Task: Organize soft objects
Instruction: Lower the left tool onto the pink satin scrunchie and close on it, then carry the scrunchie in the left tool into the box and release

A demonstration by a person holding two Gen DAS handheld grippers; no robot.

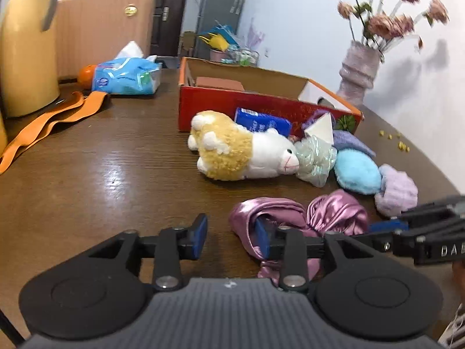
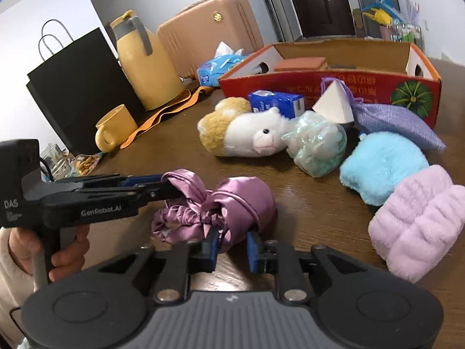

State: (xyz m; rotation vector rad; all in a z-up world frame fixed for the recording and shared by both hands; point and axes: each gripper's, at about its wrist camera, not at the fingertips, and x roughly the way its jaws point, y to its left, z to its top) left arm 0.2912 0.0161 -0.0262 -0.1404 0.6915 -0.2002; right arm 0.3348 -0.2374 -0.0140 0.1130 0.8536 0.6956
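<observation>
A crumpled pink satin cloth (image 1: 293, 213) (image 2: 232, 200) lies on the brown table, nearest me. My left gripper (image 1: 231, 237) is open; its right finger pokes into the cloth's left fold, and from the right wrist view it reaches in from the left (image 2: 162, 184). My right gripper (image 2: 232, 245) is partly closed around the cloth's near edge. Behind lie a plush alpaca (image 1: 244, 152) (image 2: 250, 133), a clear plastic bundle (image 2: 316, 142), a blue fluffy pad (image 1: 357, 170) (image 2: 383, 165), a lilac fluffy piece (image 2: 418, 221), a purple pouch (image 2: 398, 122), and a red cardboard box (image 1: 238, 101) (image 2: 328, 81).
A yellow thermos (image 2: 145, 64), yellow mug (image 2: 114, 128), black paper bag (image 2: 75, 87), orange strap (image 1: 49, 122), tissue pack (image 1: 128, 75) and pink suitcase (image 2: 209, 29) stand at the left. A vase of flowers (image 1: 360, 69) stands back right.
</observation>
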